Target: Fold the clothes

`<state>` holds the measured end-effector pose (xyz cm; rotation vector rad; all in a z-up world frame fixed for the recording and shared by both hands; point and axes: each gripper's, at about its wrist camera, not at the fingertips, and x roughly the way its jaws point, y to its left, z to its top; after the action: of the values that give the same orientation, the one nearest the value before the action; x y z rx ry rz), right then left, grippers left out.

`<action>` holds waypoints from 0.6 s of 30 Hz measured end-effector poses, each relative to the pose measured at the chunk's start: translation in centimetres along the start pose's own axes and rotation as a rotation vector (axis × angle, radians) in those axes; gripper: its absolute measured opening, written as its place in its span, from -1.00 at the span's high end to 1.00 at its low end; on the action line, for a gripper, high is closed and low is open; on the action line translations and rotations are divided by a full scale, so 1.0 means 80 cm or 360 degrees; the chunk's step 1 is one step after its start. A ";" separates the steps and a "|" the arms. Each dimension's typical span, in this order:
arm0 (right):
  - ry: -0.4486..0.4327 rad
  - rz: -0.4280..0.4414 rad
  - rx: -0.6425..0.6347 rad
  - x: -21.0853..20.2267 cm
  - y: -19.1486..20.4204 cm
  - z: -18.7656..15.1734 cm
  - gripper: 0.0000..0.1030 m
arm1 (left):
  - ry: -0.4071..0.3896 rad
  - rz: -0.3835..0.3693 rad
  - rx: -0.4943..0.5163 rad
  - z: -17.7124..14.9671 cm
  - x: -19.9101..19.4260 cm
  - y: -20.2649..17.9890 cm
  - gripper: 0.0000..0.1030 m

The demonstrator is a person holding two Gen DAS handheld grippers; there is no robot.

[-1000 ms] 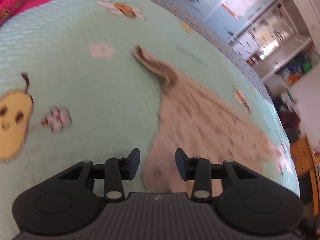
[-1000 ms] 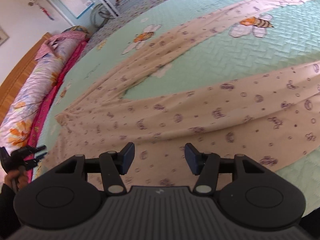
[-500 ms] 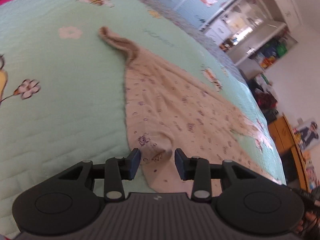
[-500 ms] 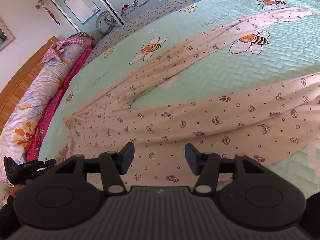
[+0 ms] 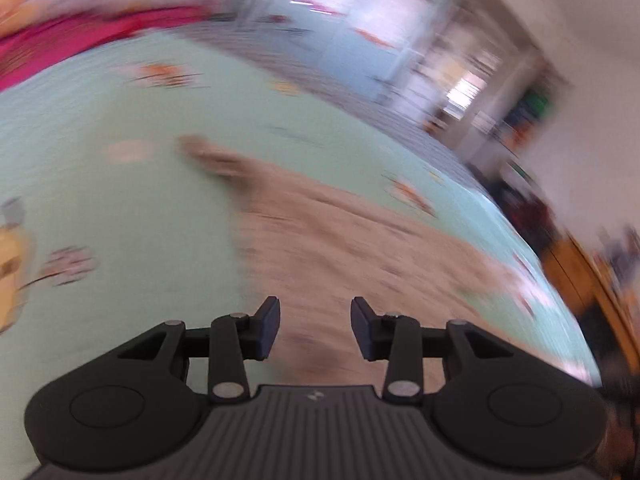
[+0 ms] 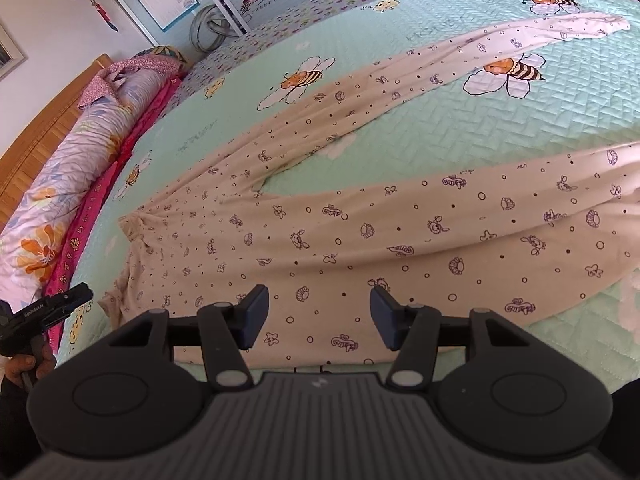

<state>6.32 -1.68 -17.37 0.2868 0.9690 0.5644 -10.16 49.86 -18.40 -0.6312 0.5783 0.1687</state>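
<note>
Left claw [image 5: 315,328] view motion-blurred

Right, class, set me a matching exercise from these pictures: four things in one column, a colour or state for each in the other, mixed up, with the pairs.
Things
1. pyjama trousers
2. bedspread
3. headboard
4. right gripper

Descriptions
a. pale green with bees
b. open, holding nothing
c. spread flat, legs apart
d. wooden

Pairs: 1-c, 2-a, 3-d, 4-b
</note>
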 end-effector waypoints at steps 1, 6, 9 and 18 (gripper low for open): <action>0.0008 -0.0008 0.0003 0.002 -0.001 0.000 -0.13 | 0.0006 0.0043 -0.0092 0.001 0.006 0.019 0.20; 0.0052 -0.0011 -0.0002 0.012 0.007 -0.006 -0.13 | 0.0119 -0.0180 -0.0261 -0.016 0.058 0.022 0.20; 0.0061 -0.0011 -0.0060 0.012 0.018 -0.007 -0.13 | 0.0096 -0.0378 -0.0215 -0.024 0.074 -0.016 0.20; 0.0086 -0.0033 -0.0072 0.015 0.024 -0.009 -0.13 | 0.0036 -0.0232 0.0119 -0.041 0.099 -0.087 0.20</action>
<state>5.63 0.56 -17.68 0.2220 1.0092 0.5768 -2.86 42.13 -21.41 -0.6006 0.5556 0.0034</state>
